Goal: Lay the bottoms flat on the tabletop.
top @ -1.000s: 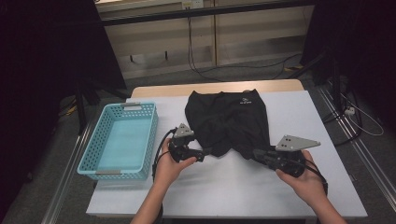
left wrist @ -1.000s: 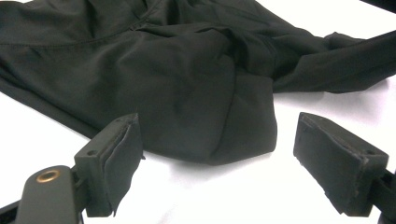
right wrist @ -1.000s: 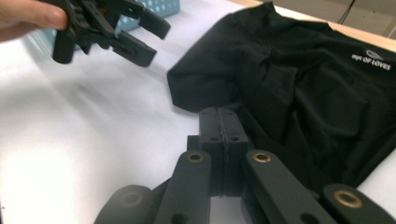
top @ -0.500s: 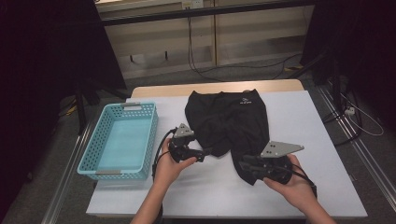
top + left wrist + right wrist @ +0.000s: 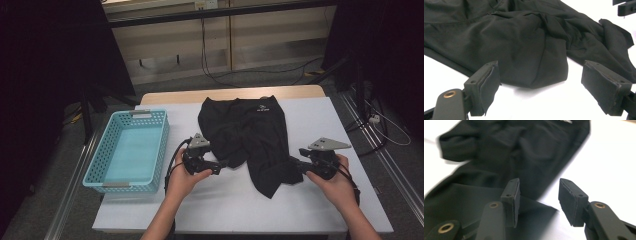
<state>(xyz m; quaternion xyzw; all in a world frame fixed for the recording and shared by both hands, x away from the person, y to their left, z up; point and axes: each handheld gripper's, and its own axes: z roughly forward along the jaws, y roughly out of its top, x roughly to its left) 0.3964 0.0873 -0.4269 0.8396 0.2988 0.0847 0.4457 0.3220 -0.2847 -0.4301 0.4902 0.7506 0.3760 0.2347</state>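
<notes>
A black garment [image 5: 245,135] with a small white logo lies crumpled on the white table [image 5: 310,210]. My left gripper [image 5: 224,164] rests at its left edge with jaws wide apart; in the left gripper view the fabric [image 5: 519,42] bulges just ahead of the left gripper [image 5: 540,65], untouched. My right gripper [image 5: 295,167] is at the garment's lower right corner. Its jaws have just been opening. In the right gripper view the cloth [image 5: 506,152] lies under and beyond the right gripper [image 5: 539,182], and no pad presses on it.
A light blue plastic basket [image 5: 100,160] stands on the table's left side, close to my left hand. White tabletop lies to the right of the garment and in front of it. Cables trail over the floor beyond the table.
My right gripper went left with the garment's lower corner, then let go and drew back to the right. The cloth's lower end now lies nearer the front. The left gripper stayed put.
</notes>
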